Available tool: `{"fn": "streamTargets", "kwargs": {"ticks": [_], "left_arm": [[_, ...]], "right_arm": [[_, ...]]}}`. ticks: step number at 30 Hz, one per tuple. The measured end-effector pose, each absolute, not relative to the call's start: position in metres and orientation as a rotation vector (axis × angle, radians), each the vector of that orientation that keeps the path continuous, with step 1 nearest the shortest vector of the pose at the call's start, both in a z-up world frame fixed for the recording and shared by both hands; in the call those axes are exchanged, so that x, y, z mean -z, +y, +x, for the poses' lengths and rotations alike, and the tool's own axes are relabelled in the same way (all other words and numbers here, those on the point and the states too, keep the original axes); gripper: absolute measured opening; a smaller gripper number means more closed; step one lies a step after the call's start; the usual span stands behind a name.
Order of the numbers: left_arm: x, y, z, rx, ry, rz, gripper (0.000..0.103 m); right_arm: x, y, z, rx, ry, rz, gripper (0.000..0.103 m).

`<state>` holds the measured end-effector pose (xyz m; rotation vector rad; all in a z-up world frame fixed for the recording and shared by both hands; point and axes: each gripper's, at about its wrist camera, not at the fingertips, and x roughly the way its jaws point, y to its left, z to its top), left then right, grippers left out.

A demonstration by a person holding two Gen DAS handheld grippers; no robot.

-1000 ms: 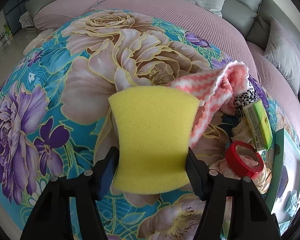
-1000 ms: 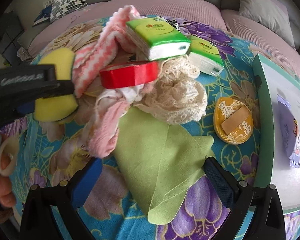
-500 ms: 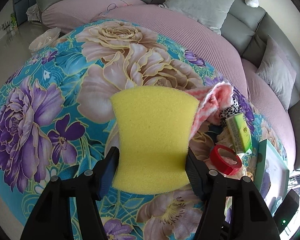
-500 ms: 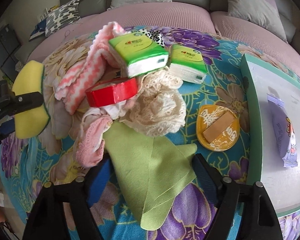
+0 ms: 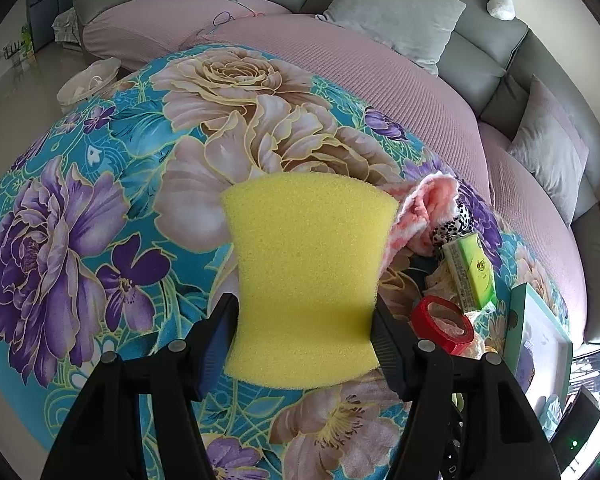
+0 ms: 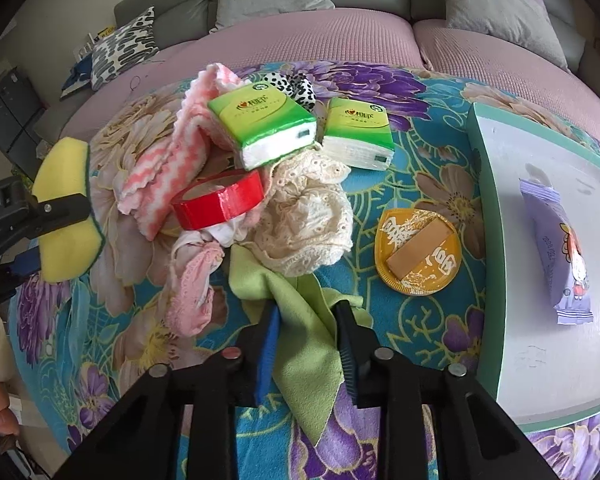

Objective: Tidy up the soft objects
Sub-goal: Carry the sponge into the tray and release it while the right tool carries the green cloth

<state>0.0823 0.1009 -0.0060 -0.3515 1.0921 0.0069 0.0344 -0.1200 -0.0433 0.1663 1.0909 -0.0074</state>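
While left gripper [image 5: 304, 344] pinches the sponge [image 5: 306, 280], right gripper [image 6: 306, 320], jaws just closing, clamps the green cloth [image 6: 300, 320]; lifting could topple the pile's red tape roll [image 6: 218, 204].

You have two green tissue packs [image 6: 262, 122] [image 6: 358, 132], one yellow sponge [image 5: 306, 280], one red tape roll [image 6: 218, 202], one green cloth [image 6: 304, 320], one orange dish [image 6: 418, 250], one purple packet [image 6: 558, 254].

tape roll [image 6: 218, 201] on cloth heap [image 6: 306, 222], tissue packs [image 6: 358, 132] behind, tray [image 6: 548, 280] right
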Motion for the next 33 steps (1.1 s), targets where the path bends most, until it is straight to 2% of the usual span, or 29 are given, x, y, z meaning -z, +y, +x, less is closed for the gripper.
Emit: {"fn": "streamTargets", "kwargs": {"ticks": [4,12,33], "left_arm": [[0.005,0.099,0.083,-0.001,1.091,-0.348,0.066],[0.005,0.098,0.083,0.002,1.087,-0.349,0.066],[-0.06,0.092,0.061,0.042,0.902,-0.327,0.066]], "right_arm": [[0.041,-0.115,0.031,-0.021,1.087,0.167,0.016],[0.036,-0.116,0.027,-0.055,1.07,0.2,0.008],[-0.072,-0.157,-0.035,-0.038,0.718,0.311,0.007]]}}
